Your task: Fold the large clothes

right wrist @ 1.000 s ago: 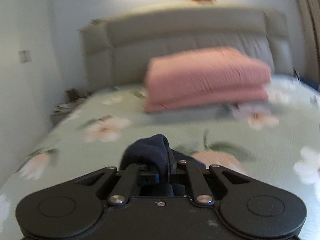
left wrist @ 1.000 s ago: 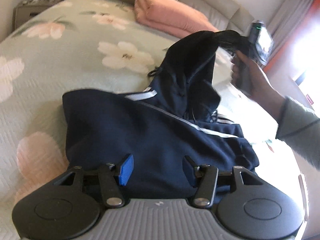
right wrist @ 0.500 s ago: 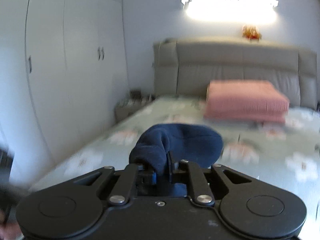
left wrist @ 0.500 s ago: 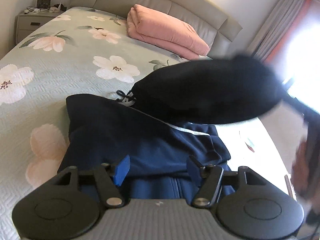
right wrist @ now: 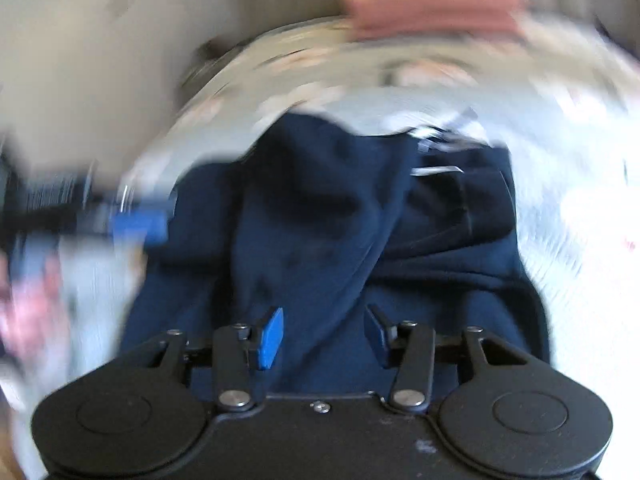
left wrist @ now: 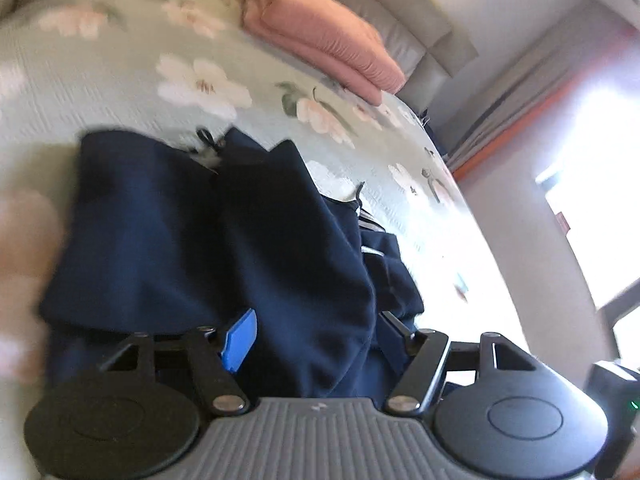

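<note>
Navy hoodie (left wrist: 248,240) lay partly folded on the floral bed (left wrist: 120,80), below the pink blanket (left wrist: 320,36); both the left gripper (left wrist: 310,338) and right gripper (right wrist: 324,336) hovered with fingers released, final folds apparently remaining.

Setting: home bedroom. Evidence: wide bed (left wrist: 120,68) with pale green floral bedspread; padded beige headboard (left wrist: 404,12) against the wall; folded pink quilt (left wrist: 324,32) lying at the head end; curtains (left wrist: 520,92) with orange edge beside a bright window (left wrist: 600,200)
</note>
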